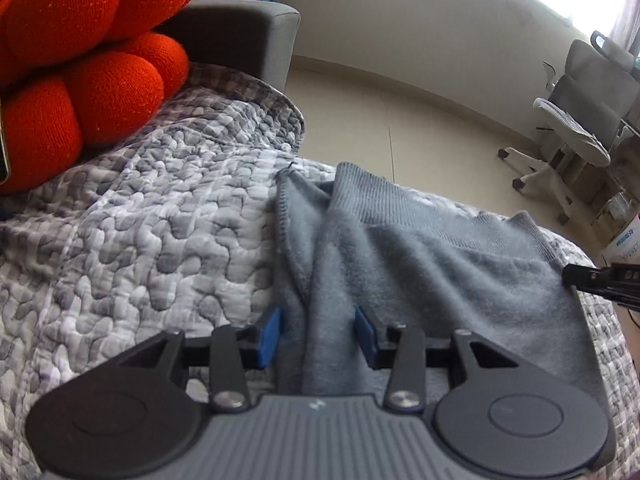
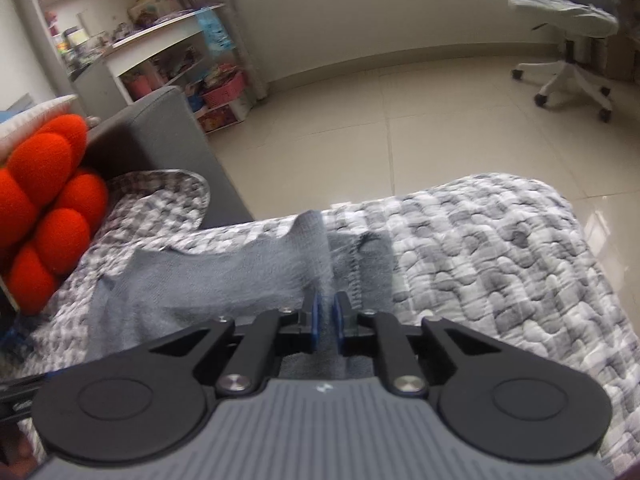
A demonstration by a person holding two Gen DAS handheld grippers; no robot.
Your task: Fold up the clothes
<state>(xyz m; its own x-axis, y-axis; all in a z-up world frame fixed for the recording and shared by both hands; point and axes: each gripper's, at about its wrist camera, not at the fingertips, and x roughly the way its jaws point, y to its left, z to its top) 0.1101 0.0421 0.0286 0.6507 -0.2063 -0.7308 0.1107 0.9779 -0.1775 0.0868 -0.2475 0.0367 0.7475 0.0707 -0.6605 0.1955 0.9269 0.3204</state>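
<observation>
Grey garment (image 1: 420,248) lies lengthwise along bed edge (image 2: 500,192), open floor (image 2: 360,120) beyond. Left gripper (image 1: 318,334) half-open, fabric ridge between pads, loose. Right gripper (image 2: 326,322) nearly closed, pinching garment fold.

Item count, by kind:

- Grippers: two, the left gripper (image 1: 318,334) and the right gripper (image 2: 325,320), each with two blue pads.
- Grey garment (image 1: 420,264): one.
- Quilted cover (image 1: 152,224): one.
- Orange knot cushion (image 1: 80,52): one.
- Grey armrest (image 1: 240,36): one.
- Office chairs (image 1: 576,120): at least two in the left view (they overlap, so the exact number is unclear).
- Shelf unit (image 2: 160,40): one.
</observation>
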